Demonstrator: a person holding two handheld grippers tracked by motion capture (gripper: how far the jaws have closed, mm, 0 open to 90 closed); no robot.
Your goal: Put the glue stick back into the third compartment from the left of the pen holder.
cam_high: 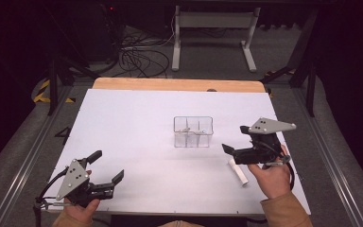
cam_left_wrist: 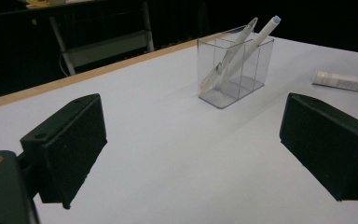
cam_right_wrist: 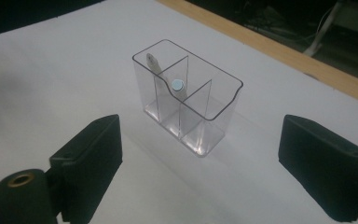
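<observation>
Near table's right edge, right tool (cam_high: 234,138) level, jaws wide, empty, facing clear holder (cam_high: 193,132).

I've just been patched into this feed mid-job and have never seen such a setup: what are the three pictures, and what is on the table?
No robot arm here: a person holds hand-held tongs, one in each hand. The high view looks down on the white table; the left tongs are near the bottom left corner, the right tongs at the right. The other two pictures come from cameras riding on the tongs, looking along their black jaws. In the middle stands a clear three-compartment holder with two white pens leaning in it. A third white pen lies flat on the table by the right hand. Both tongs are open and hold nothing.
</observation>
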